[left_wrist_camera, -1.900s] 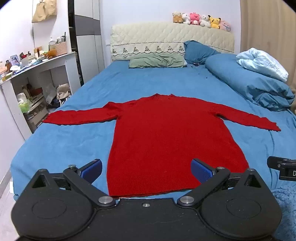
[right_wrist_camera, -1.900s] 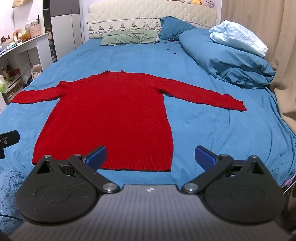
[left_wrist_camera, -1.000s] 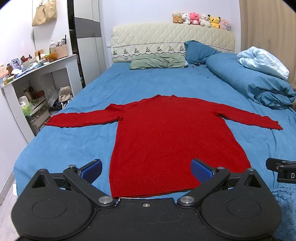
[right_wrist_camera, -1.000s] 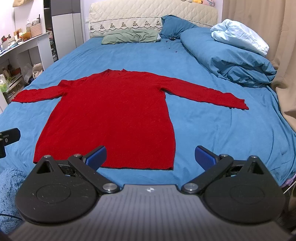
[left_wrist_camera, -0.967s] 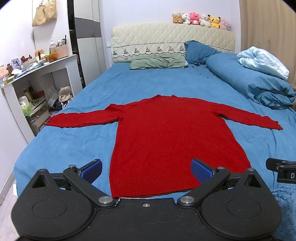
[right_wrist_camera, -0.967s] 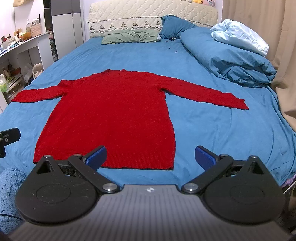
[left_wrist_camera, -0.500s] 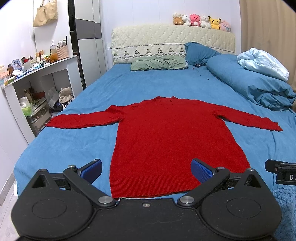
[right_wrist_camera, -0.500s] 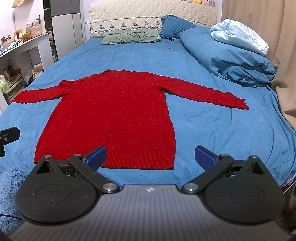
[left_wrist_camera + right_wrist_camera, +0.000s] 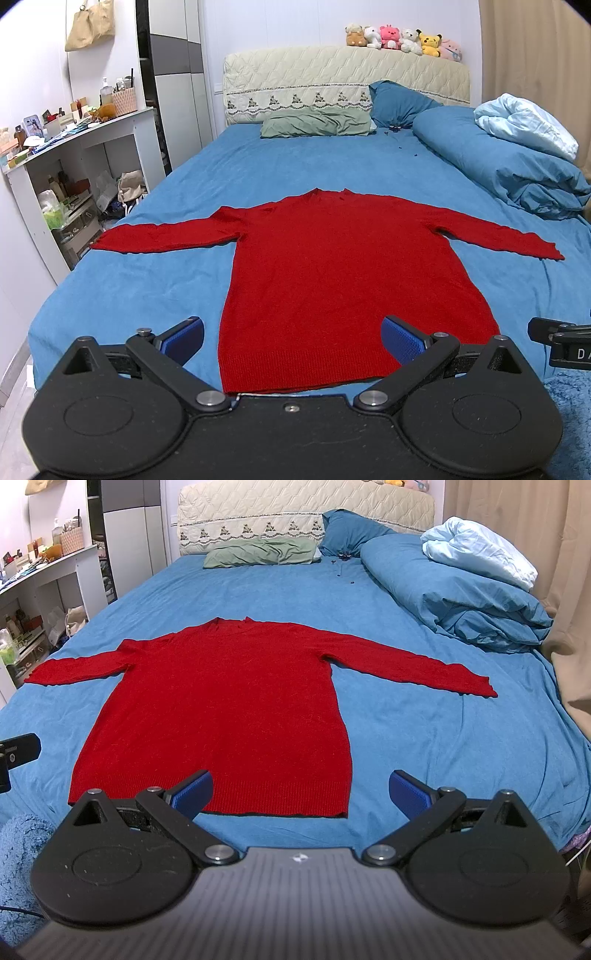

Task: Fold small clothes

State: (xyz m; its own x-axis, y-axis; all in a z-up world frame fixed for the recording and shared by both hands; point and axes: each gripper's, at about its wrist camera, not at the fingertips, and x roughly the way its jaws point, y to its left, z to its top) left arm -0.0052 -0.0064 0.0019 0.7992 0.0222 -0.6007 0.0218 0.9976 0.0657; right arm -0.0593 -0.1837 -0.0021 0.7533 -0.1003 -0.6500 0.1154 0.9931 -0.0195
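A red long-sleeved sweater lies flat on the blue bed, both sleeves spread out, hem toward me. It also shows in the right wrist view. My left gripper is open and empty, held back from the bed's foot, over the sweater's hem. My right gripper is open and empty, near the hem's right corner. Neither touches the sweater.
A rolled blue duvet with a light blue blanket lies along the bed's right side. Pillows sit by the headboard. A white cluttered desk stands left of the bed. A curtain hangs at the right.
Both grippers have drifted slightly, so the sweater looks a little farther away. The sweater has not moved and both grippers stay open.
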